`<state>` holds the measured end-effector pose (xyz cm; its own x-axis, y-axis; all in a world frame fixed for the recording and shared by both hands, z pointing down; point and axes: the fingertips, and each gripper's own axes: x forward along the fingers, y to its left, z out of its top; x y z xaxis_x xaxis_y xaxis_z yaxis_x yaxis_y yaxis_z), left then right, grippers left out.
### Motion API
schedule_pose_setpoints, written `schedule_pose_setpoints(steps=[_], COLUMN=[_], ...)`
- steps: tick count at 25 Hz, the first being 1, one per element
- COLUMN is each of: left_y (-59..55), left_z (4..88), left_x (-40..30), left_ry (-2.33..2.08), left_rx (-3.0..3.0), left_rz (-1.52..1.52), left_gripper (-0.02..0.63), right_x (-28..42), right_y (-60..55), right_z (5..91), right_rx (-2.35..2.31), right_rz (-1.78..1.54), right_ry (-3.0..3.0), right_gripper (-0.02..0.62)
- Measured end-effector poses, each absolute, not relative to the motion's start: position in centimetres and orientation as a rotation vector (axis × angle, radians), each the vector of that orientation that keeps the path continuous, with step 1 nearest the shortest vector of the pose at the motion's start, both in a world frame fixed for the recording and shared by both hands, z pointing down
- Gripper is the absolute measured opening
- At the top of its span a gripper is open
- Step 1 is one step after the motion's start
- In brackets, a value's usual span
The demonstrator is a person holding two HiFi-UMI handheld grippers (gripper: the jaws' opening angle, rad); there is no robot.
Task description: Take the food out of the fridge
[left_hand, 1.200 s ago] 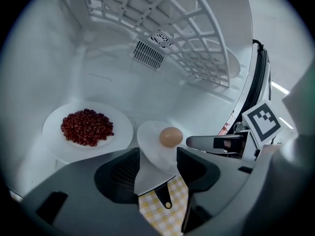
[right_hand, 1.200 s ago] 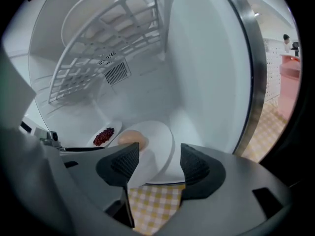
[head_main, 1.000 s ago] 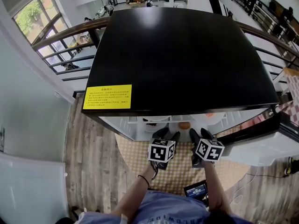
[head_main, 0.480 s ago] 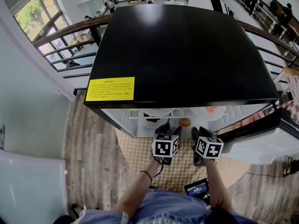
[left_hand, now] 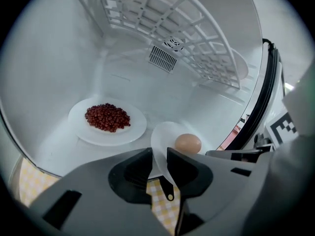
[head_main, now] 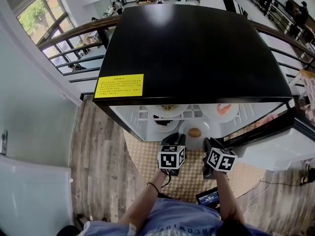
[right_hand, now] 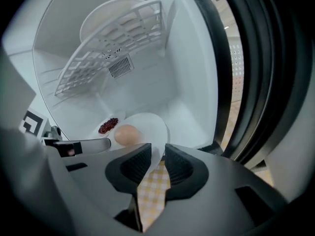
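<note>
Head view shows left hand-held gripper (head_main: 175,140) and right hand-held gripper (head_main: 212,144) closing on plate (head_main: 203,127) holding egg (head_main: 195,132).

Wht plate (left_hand: 161,132), prob. tan egg (left_hand: 188,144)

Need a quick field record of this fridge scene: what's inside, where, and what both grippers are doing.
fridge: black top, door open
egg plate: white, at the front of the fridge floor
egg: brown, alone on that plate
bean plate: white, heap of red beans, further back
wire shelf: above, plates on it
left gripper: jaws closing, egg plate's rim between them
right gripper: jaws closing, same rim between them
</note>
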<state>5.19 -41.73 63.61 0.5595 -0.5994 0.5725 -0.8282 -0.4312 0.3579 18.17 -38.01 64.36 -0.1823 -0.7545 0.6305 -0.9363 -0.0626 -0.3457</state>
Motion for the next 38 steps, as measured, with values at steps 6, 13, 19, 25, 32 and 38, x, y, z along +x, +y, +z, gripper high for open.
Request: schedule_pose_setpoints(steps=[6, 13, 19, 25, 32, 38], left_y=[-40.2, -38.1, -36.1, -33.5, -30.4, -27.7], left_z=[63.6, 63.0, 62.1, 61.1, 59.7, 58.3], left_x=[4.3, 3.5, 2.7, 1.7, 0.8, 0.0], left_ry=[-1.153, -1.153, -1.153, -1.169, -1.199, -1.227], left_rx=[2.133, 2.118, 2.123, 2.104, 2.097, 2.091], left_rz=[0.446, 0.424, 0.408, 0.371, 0.333, 0.301], left_gripper=[0.100, 0.100, 0.097, 0.098, 0.098, 0.097], right_x=[17.5, 17.0, 16.6, 15.9, 15.1, 14.3], right_y=[-36.6, -34.9, -33.3, -31.2, -28.6, -25.9], right_z=[63.8, 62.8, 61.6, 60.0, 58.5, 57.6], right_rx=[1.841, 1.855, 1.858, 1.829, 1.804, 1.771], right_rz=[1.136, 1.199, 1.229, 1.223, 1.226, 1.227], right_ry=[-1.990, -2.022, -2.053, -2.090, -2.137, -2.186], right_gripper=[0.087, 0.072, 0.062, 0.058, 0.057, 0.057])
